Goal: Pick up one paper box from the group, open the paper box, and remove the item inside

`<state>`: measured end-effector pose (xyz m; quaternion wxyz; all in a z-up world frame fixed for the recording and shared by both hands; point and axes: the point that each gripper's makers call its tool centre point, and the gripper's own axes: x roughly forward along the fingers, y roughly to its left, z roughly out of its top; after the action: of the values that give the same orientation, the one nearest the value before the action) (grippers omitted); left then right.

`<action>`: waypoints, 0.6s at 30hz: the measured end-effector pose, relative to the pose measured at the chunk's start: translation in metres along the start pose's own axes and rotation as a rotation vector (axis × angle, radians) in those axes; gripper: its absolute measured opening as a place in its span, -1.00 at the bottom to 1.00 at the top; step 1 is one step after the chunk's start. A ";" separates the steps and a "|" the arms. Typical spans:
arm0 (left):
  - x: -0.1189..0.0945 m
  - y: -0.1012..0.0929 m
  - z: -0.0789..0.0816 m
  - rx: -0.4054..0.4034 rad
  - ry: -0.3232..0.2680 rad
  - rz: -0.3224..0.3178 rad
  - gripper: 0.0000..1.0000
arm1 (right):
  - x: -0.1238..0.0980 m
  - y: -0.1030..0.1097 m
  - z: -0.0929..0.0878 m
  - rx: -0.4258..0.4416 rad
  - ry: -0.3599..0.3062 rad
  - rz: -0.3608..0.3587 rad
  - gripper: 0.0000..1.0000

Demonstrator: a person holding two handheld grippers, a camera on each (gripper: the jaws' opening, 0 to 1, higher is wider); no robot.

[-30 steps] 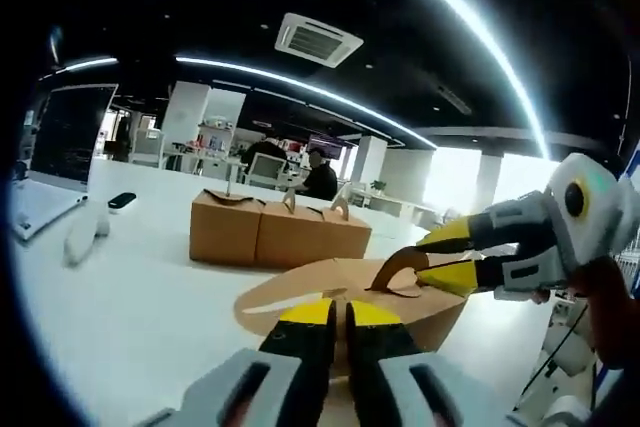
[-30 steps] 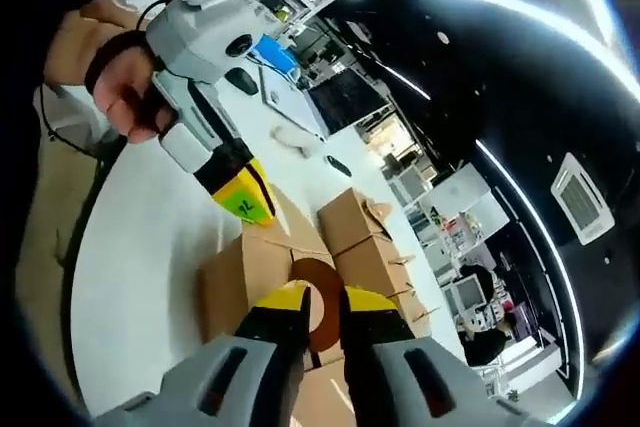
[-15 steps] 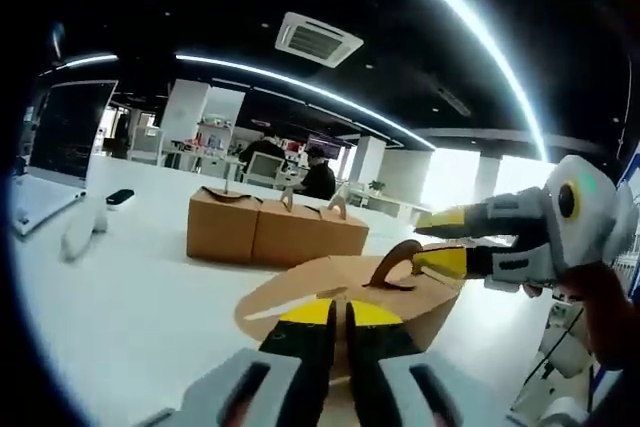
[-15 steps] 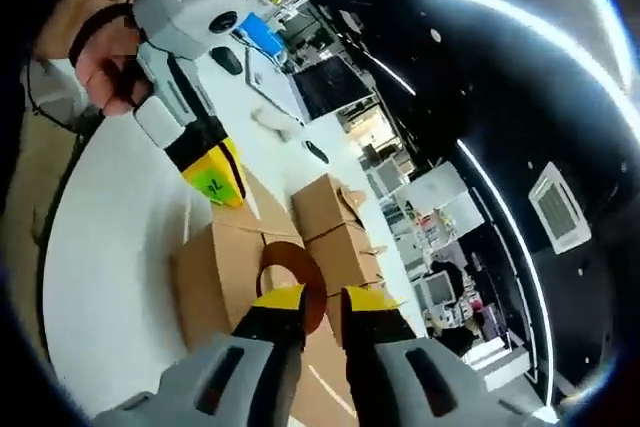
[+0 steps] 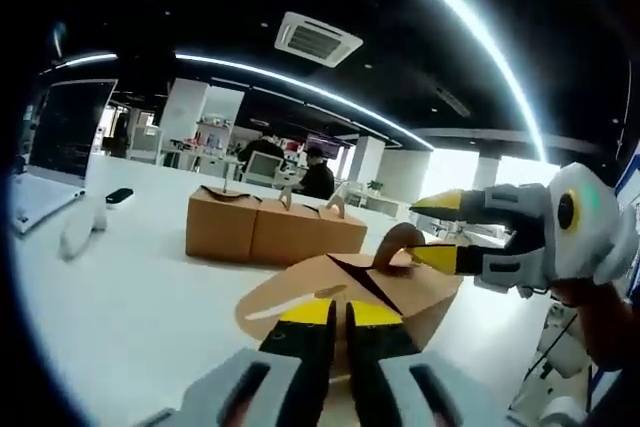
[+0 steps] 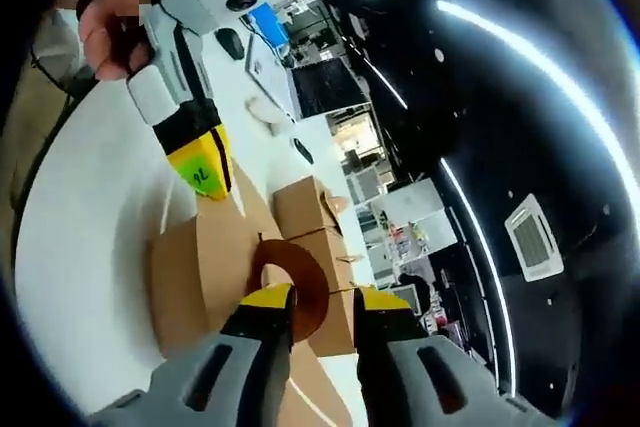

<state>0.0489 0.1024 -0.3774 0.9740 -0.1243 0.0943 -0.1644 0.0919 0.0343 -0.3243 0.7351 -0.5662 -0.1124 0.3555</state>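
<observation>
A brown paper box [image 5: 400,297] lies on the white table [image 5: 130,297] right in front of my left gripper [image 5: 340,313], which is shut on its near flap. A dark slit has split its top. Its curved handle [image 5: 396,242] stands up between the jaws of my right gripper [image 5: 420,231], which comes in from the right, open, its lower jaw touching the handle. In the right gripper view the handle ring [image 6: 300,282] sits between my right gripper [image 6: 325,299] jaws over the box [image 6: 200,267]. My left gripper [image 6: 200,162] pinches the box's far edge.
A row of closed paper boxes [image 5: 270,232] stands further back on the table, and appears as boxes [image 6: 310,207] beyond the held one. A laptop [image 5: 60,147], a white mouse [image 5: 80,232] and a small black object [image 5: 120,197] lie at the left. People sit in the background.
My right gripper's jaws have spread wider and it has risen a little. The handle has come up with it and the box's top has split open along a dark gap.
</observation>
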 end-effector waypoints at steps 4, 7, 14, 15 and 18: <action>0.001 -0.002 -0.001 -0.001 0.002 -0.005 -0.85 | -0.002 -0.001 0.002 -0.023 -0.001 -0.011 -0.66; 0.000 -0.002 -0.001 -0.001 0.002 -0.005 -0.85 | -0.001 -0.006 0.003 -0.032 -0.008 -0.023 -0.71; 0.000 -0.002 -0.001 -0.004 0.003 -0.005 -0.85 | 0.001 -0.005 0.002 -0.025 -0.007 -0.012 -0.78; 0.000 -0.002 0.000 -0.004 0.001 -0.005 -0.85 | 0.000 -0.005 0.003 -0.021 -0.010 -0.010 -0.78; 0.000 -0.002 0.000 -0.005 0.000 -0.003 -0.85 | 0.000 -0.004 0.003 -0.015 -0.012 -0.013 -0.79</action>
<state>0.0481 0.1009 -0.3769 0.9734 -0.1271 0.0947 -0.1654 0.0920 0.0360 -0.3197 0.7323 -0.5690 -0.1231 0.3533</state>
